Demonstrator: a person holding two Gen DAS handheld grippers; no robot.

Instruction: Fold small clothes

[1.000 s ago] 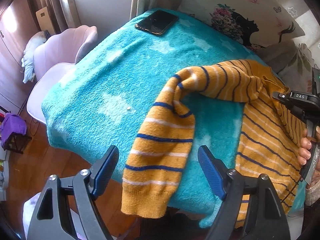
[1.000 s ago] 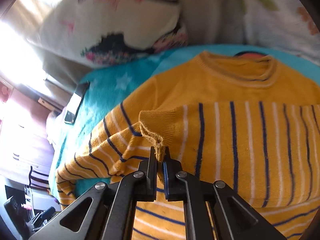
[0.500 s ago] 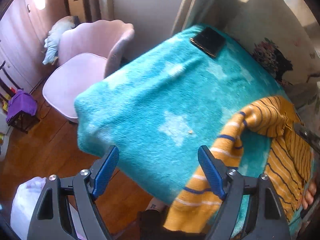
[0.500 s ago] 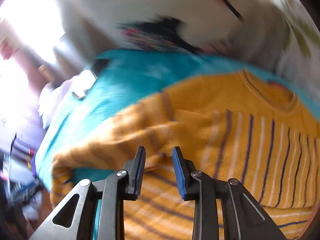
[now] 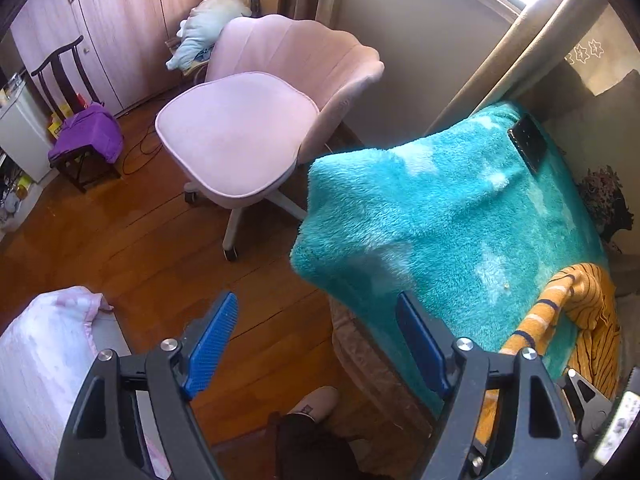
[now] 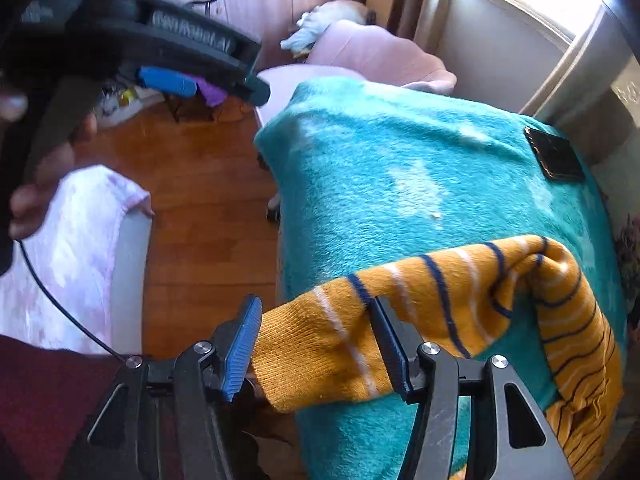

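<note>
A small mustard-yellow sweater with navy and white stripes point(image 6: 460, 292) lies on a teal fleece blanket point(image 6: 380, 184); one sleeve reaches toward the blanket's near edge. My right gripper point(image 6: 316, 336) is open, its jaws astride the sleeve cuff without pinching it. In the left wrist view only the sweater's sleeve and edge point(image 5: 576, 304) show at the right. My left gripper point(image 5: 320, 340) is open and empty, out over the wooden floor left of the blanket point(image 5: 440, 208). It also shows in the right wrist view point(image 6: 168, 80), up at the left.
A black phone point(image 5: 528, 146) lies on the blanket's far corner, also in the right wrist view point(image 6: 554, 154). A pink shell chair point(image 5: 248, 136) stands left of the blanket. A pink-white cloth point(image 5: 44, 364) lies near left. A purple cloth on a stool point(image 5: 86, 136) sits far left.
My right gripper let go of the sweater's other cuff, opened and moved left to the sleeve cuff by the blanket edge. My left gripper swung left off the sweater, out over the floor.
</note>
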